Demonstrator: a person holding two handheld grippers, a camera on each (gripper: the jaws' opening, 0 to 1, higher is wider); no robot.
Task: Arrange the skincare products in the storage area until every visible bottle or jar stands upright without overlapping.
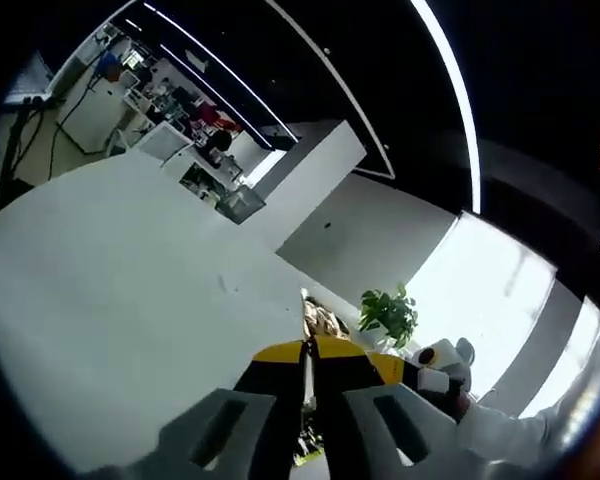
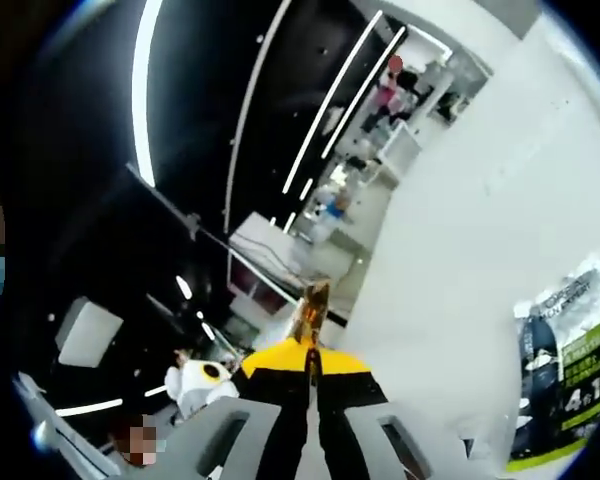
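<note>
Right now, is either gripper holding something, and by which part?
The left gripper and the right gripper both have their jaws pressed together. Something small and brownish sticks out past each tip, but what it is and whether it is held cannot be told.

One potted plant [image 1: 388, 315], one green printed package [image 2: 568, 375], one white table [image 1: 110, 290]

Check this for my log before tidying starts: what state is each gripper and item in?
left gripper: jaws shut.
brownish item: just past the left tips; too blurred to tell if it is upright or held.
right gripper: jaws shut.
amber item: at the right tips, in line with the jaws; grip unclear.
green package: on the white surface, apart from the gripper.
</note>
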